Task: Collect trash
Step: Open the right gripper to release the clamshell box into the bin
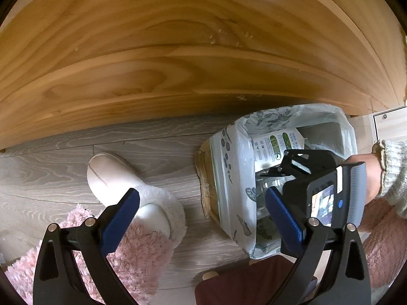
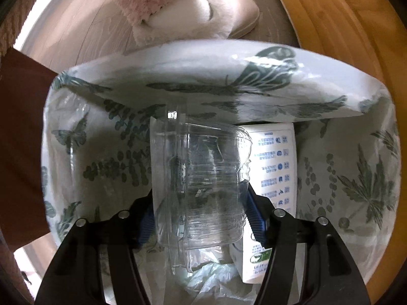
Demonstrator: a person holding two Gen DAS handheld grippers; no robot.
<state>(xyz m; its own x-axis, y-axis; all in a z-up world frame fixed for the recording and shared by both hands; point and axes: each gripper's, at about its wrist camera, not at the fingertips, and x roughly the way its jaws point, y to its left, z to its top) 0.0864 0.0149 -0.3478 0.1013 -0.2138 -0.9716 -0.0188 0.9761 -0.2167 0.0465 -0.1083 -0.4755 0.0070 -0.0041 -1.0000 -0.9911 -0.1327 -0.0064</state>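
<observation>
A bin lined with a white leaf-and-butterfly-print bag (image 2: 203,58) stands on the floor, also seen at right in the left wrist view as the lined bin (image 1: 229,152). My right gripper (image 2: 199,198) points down into it, shut on a clear plastic clamshell container (image 2: 201,178) that stands upright between the blue pads. A white printed carton (image 2: 274,157) leans inside the bin behind it, with crumpled clear plastic at the bottom. In the left wrist view the right gripper (image 1: 285,170) hangs over the bin. My left gripper (image 1: 201,193) stands open above the floor, holding nothing.
A wooden furniture panel (image 1: 178,63) rises behind the bin. A white furry slipper (image 1: 114,175) and a pink fleecy trouser leg (image 1: 142,254) stand left of the bin. A dark brown cushion (image 1: 241,279) lies near its front corner. A knit sleeve (image 1: 391,167) shows at the right.
</observation>
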